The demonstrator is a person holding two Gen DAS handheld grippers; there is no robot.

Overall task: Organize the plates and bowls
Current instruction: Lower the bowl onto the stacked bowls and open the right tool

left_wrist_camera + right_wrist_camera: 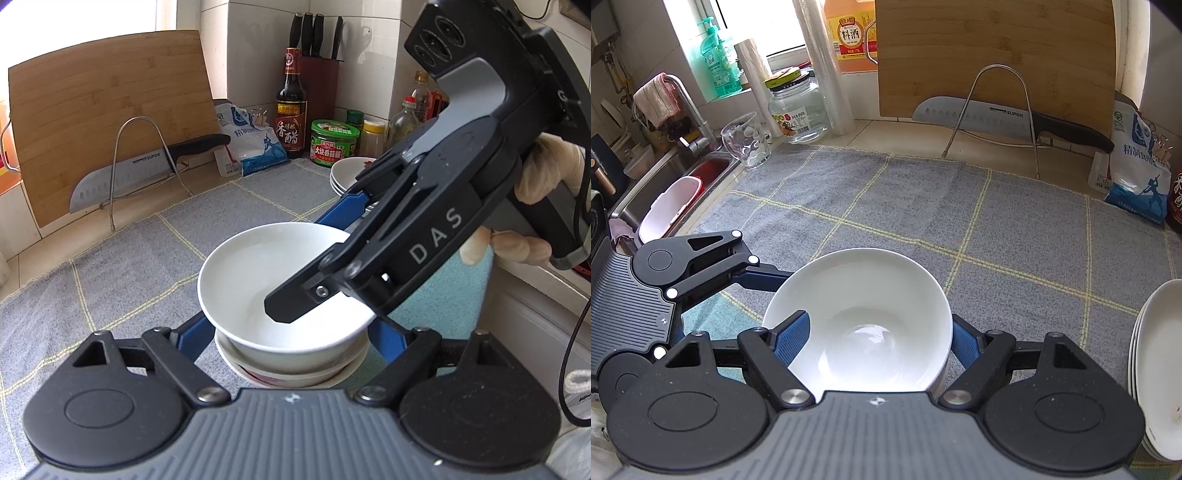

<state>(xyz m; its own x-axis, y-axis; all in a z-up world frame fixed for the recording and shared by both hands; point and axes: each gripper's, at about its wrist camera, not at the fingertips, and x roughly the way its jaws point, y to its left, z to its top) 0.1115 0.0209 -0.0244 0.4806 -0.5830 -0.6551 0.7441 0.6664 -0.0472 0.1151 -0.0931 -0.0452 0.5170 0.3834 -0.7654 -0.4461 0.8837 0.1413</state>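
White bowl (860, 317) sits at 6 o'clock on the grey-mat bench (997, 229), nested atop a bowl stack (291, 373). Right tongs (871, 339) pinch its rim, one finger inside. Left tongs (291, 332) open, straddling the stack w/o touching. Risk: tilted bowl slips, chips the stack.

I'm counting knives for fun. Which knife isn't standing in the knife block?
The big SUPOR knife: it lies across the wire rack by the cutting board; the others stand in the block.
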